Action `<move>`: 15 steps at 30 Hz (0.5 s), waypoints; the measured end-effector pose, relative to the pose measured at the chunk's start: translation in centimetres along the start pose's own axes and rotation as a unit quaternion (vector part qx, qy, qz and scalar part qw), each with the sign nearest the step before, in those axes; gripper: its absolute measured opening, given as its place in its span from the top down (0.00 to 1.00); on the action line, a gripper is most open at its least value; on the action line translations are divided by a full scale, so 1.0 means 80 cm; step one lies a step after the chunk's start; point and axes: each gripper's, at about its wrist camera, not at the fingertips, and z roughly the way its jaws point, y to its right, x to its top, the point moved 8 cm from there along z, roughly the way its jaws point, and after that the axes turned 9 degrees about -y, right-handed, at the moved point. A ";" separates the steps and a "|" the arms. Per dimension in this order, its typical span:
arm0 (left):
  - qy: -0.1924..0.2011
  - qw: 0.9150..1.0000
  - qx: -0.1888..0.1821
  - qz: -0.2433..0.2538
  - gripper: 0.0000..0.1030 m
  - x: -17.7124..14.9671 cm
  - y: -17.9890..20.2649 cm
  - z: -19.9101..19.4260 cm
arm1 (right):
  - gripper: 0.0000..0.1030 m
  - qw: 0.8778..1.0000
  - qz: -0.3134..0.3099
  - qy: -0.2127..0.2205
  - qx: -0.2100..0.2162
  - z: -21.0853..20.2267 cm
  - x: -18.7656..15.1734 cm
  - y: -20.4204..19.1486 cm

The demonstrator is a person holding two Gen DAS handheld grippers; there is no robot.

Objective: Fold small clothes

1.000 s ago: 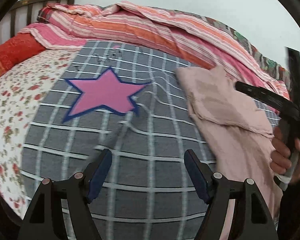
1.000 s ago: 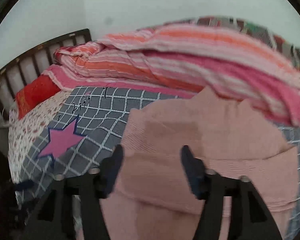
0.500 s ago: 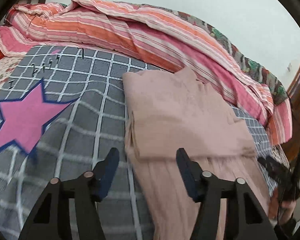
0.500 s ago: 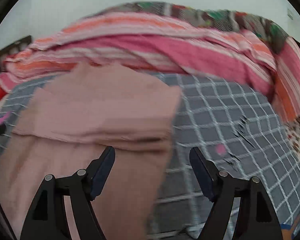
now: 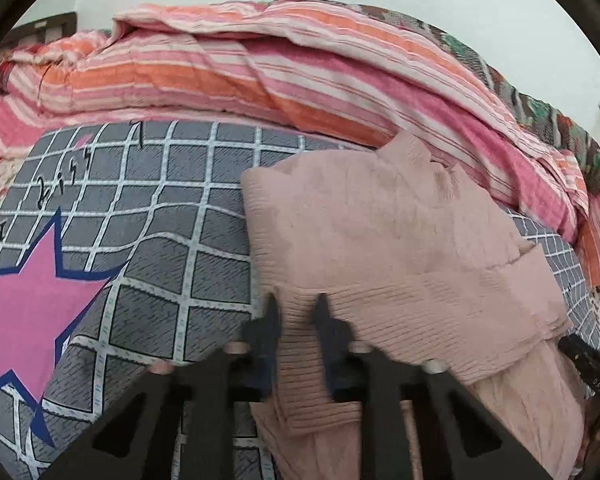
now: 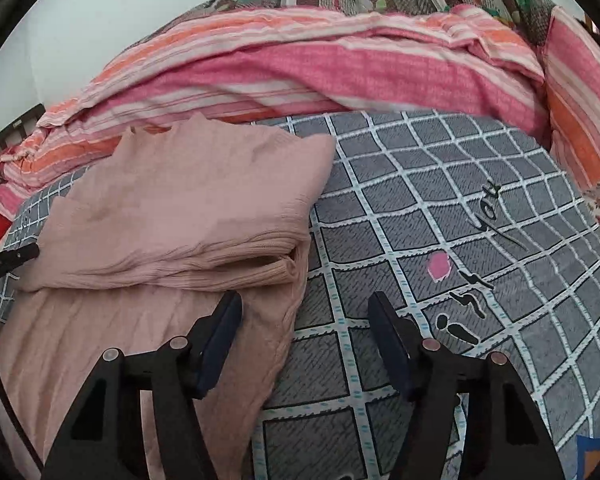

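A pale pink ribbed knit garment (image 5: 380, 232) lies partly folded on a grey checked bed cover (image 5: 160, 240). Its upper part is doubled over the lower part. My left gripper (image 5: 296, 304) is shut on the left edge of the folded layer, with ribbed fabric pinched between the fingers. In the right wrist view the garment (image 6: 188, 208) lies to the left. My right gripper (image 6: 306, 308) is open and empty, just above the garment's right edge, its left finger (image 6: 220, 332) over the pink cloth and its right finger over the cover (image 6: 420, 248).
A pink and orange striped quilt (image 5: 260, 64) is bunched along the far side of the bed, also in the right wrist view (image 6: 320, 64). A pink star (image 5: 32, 292) is printed on the cover at left. A dark headboard (image 6: 12, 136) stands far left.
My left gripper has moved right onto the garment's left edge and shut on it. My right gripper has swung to the garment's right edge and stays open.
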 end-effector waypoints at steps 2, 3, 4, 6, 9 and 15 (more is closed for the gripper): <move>-0.002 1.000 0.001 0.004 0.94 0.002 0.003 -0.002 | 0.38 1.000 -0.013 0.014 0.009 -0.018 0.003 -0.010; 0.002 1.000 -0.003 0.008 0.95 0.005 0.006 -0.007 | 0.38 0.999 -0.018 0.022 0.015 -0.025 0.008 -0.014; 0.006 1.000 -0.004 0.011 0.95 0.008 0.008 -0.011 | 0.38 0.999 -0.024 0.033 0.022 -0.035 0.013 -0.019; 0.017 1.000 -0.008 0.011 0.95 0.019 0.013 -0.019 | 0.36 0.998 -0.042 0.039 0.028 -0.041 0.031 -0.030; 0.035 0.999 -0.013 0.015 0.95 0.048 0.025 -0.031 | 0.37 0.998 -0.041 0.044 0.016 -0.037 0.054 -0.032; 0.041 0.998 0.026 0.040 0.95 0.084 0.033 -0.021 | 0.36 0.999 0.009 0.024 -0.026 0.006 0.074 -0.007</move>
